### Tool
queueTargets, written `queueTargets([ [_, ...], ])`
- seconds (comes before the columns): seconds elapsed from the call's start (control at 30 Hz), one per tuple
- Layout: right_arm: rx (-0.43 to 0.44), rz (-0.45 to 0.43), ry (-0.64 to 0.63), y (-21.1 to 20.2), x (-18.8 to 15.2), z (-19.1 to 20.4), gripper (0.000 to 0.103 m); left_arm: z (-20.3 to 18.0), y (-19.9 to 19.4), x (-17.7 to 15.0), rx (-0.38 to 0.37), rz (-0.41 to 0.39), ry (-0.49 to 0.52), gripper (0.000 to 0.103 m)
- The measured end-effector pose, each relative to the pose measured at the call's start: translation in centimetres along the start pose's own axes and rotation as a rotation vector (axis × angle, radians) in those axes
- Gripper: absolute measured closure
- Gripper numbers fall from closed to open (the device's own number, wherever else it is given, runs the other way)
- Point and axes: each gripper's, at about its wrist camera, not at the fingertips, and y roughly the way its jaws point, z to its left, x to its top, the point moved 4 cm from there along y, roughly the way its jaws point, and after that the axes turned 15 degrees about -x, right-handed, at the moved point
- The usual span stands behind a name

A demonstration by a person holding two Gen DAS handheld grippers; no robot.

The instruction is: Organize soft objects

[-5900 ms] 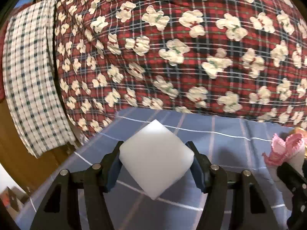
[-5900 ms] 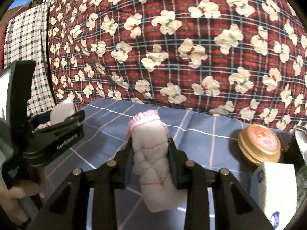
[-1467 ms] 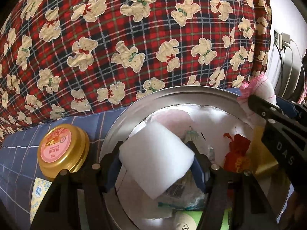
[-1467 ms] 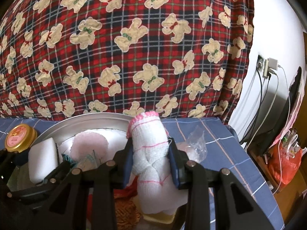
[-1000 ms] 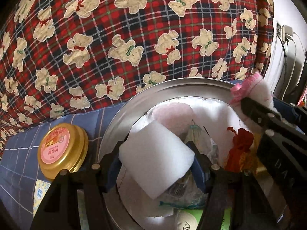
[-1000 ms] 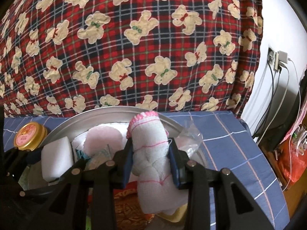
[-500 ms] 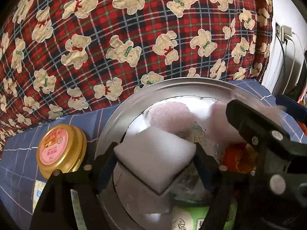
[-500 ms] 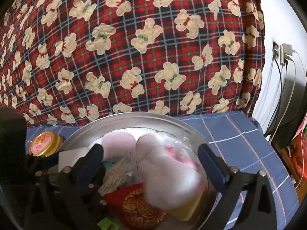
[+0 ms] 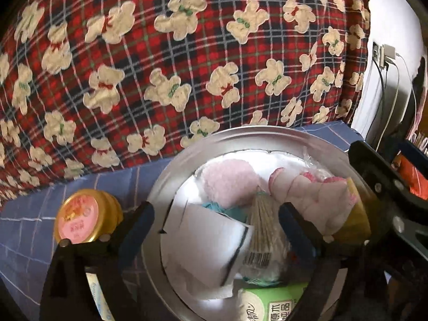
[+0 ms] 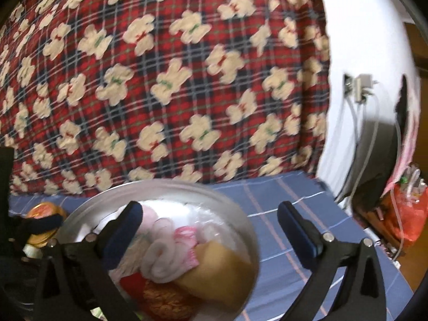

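A round metal basin [image 9: 256, 136] on the blue checked cloth holds several soft things. The white foam block [image 9: 203, 243] lies in it, between the spread fingers of my left gripper [image 9: 214, 222], which is open and empty. The white and pink rolled towel [image 9: 315, 198] lies in the basin on a yellow sponge [image 9: 353, 219]. In the right wrist view the towel [image 10: 171, 254] rests in the basin [image 10: 160, 187] below my right gripper [image 10: 208, 222], which is open and empty above the basin's right edge.
A gold tin with a pink lid [image 9: 80, 216] stands left of the basin. A green packet [image 9: 275, 305] and a pink puff [image 9: 227, 184] lie inside it. The red bear-print quilt [image 9: 187, 67] rises behind. Cables and a wall socket [image 10: 358, 85] are at right.
Both grippers opened over the basin. The foam block dropped from the left gripper and the towel from the right; both now lie in the basin. The right gripper has risen and shifted right.
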Motion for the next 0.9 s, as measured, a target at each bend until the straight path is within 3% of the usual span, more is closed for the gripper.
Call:
queueTargets([
  [0.17,-0.021,-0.011,0.019,0.1,0.0,-0.4,0.001,0.3,0.2,0.0,-0.075,0.022,-0.038,0.003],
  [0.43,-0.013,0.029,0.043,0.9,-0.4,-0.6,0.0,0.3,0.4,-0.3,-0.079,0.027,-0.059,0.001],
  [0.83,0.025,-0.065,0.073,-0.4,-1.0,-0.1,0.0,1.1,-1.0,-2.0,-0.094,-0.039,-0.112,0.001],
  [0.9,0.02,-0.089,0.066,-0.8,-1.3,0.1,0.0,0.9,-1.6,-2.3,-0.063,-0.072,-0.102,0.001],
])
